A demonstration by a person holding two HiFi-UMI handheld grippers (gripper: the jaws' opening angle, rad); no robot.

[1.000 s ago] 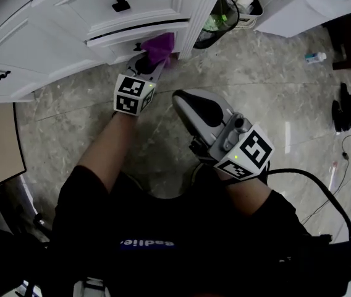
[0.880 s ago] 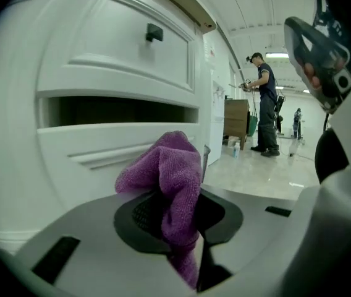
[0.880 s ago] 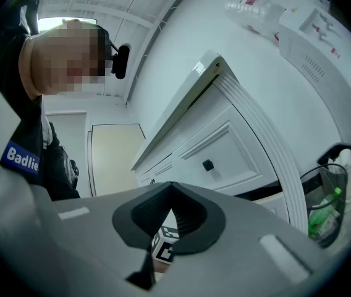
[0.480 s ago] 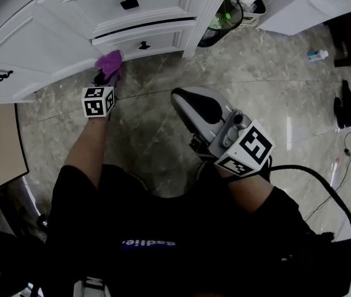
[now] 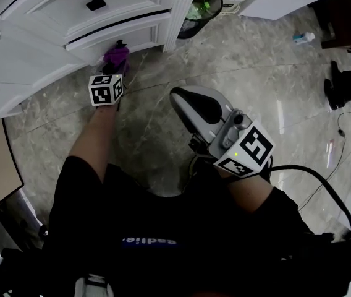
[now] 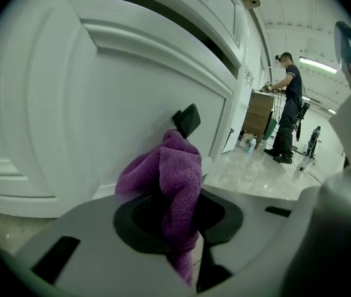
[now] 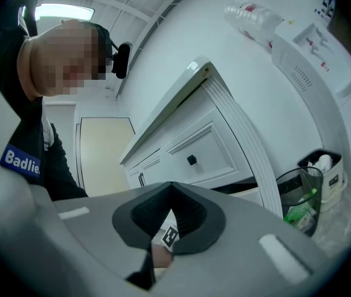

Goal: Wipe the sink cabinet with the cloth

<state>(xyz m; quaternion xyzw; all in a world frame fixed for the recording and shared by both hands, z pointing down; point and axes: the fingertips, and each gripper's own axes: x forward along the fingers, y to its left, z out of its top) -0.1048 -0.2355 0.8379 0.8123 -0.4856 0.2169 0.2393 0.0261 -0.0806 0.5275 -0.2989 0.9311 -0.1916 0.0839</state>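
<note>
The left gripper (image 5: 115,67) is thrust down at the foot of the white sink cabinet (image 5: 46,36), its jaws pinching a purple cloth (image 5: 116,55); in the left gripper view the cloth (image 6: 166,178) bunches up out of the clamped jaws of the gripper (image 6: 175,228) and sits against the lowest front panel, close under a small black knob (image 6: 186,120); that puts it near the cabinet's bottom edge, some way short of the corner post (image 5: 174,14). A drawer above carries another black knob (image 5: 95,3). The right gripper (image 5: 188,99) hangs over the grey marbled floor (image 5: 256,79), well apart from the cabinet; its own view shows the gripper (image 7: 172,193) with jaws pressed together and nothing caught between them. Beyond the corner post a bin (image 5: 209,8) stands on the floor with a green bottle inside; a small bottle (image 5: 303,38) lies further out on the floor. Far off in the left gripper view a person (image 6: 287,113) stands at a bench.
</note>
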